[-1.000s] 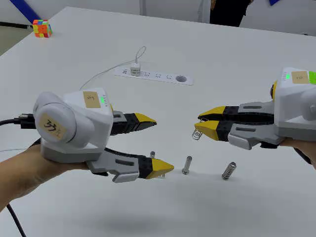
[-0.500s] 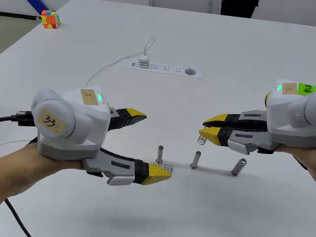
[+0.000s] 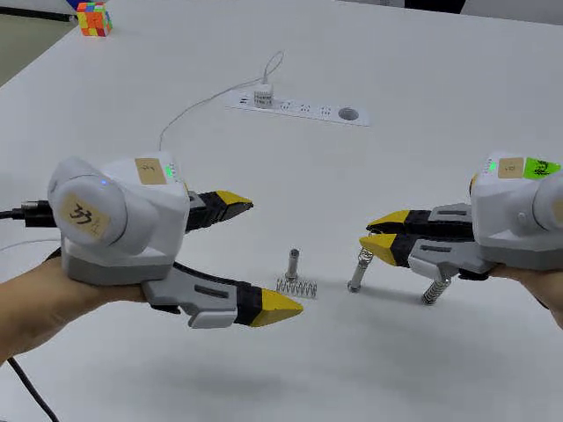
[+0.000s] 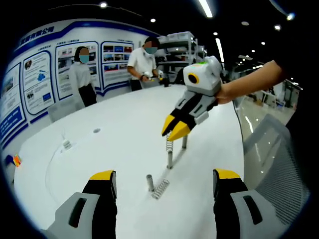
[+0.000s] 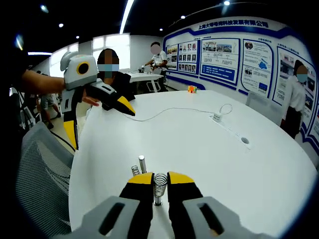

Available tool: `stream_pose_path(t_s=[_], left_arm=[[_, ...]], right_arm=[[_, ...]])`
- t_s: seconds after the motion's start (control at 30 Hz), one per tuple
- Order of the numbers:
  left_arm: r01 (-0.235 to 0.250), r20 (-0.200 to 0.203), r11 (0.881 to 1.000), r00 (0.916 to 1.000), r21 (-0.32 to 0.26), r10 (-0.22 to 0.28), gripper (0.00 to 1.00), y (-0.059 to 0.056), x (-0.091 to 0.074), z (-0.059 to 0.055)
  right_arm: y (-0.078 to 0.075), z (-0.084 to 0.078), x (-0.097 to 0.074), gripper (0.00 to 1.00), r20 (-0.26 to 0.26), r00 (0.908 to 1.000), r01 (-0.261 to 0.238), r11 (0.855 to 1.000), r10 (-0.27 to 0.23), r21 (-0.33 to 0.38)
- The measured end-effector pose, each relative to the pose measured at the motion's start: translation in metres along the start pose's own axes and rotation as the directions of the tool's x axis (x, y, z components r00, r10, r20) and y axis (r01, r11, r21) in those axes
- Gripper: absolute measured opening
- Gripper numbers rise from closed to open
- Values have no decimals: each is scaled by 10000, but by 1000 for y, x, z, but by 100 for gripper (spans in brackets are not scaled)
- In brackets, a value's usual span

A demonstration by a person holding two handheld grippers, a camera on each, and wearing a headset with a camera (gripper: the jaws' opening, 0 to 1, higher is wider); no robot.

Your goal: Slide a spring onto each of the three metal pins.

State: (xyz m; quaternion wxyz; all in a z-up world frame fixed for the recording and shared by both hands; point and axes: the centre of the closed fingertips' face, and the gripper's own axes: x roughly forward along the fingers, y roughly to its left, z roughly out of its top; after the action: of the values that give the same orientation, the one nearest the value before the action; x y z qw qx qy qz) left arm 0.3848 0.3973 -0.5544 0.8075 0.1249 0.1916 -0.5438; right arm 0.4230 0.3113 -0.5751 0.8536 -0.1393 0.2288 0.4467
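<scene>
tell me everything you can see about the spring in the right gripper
The spring is a small silver coil of bare metal wire, open-wound, with no damage that shows. It is pinched between the yellow tips of the right gripper and held roughly upright. Its lower end sits at the top of a metal pin that stands on the white table. How far it is over the pin cannot be told.

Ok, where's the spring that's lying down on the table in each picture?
Head view: the loose spring lies near the centre, just below the bare pin.
Left gripper view: low centre, just right of that pin.
Right gripper view: low centre, just left of that pin.
Shared landmark: the bare pin standing beside it.
</scene>
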Motion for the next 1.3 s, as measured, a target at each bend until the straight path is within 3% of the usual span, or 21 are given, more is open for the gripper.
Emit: stream_pose_path(t_s=[0.5, 0.73, 1.3], left_arm=[[-30, -40, 9998, 10000, -210, 29, 80, 1, 0, -3], [-19, -61, 9997, 10000, -257, 17, 80, 0, 0, -4], [46, -224, 9997, 9997, -229, -51, 80, -1, 1, -7]], right_arm=[[5, -14, 7, 11, -331, 9994, -62, 9999, 57, -138], [9, -23, 13, 11, -668, 9977, -177, 9981, 137, -597], [6, -45, 22, 11, -1188, 9929, -123, 9944, -3, -1046]])
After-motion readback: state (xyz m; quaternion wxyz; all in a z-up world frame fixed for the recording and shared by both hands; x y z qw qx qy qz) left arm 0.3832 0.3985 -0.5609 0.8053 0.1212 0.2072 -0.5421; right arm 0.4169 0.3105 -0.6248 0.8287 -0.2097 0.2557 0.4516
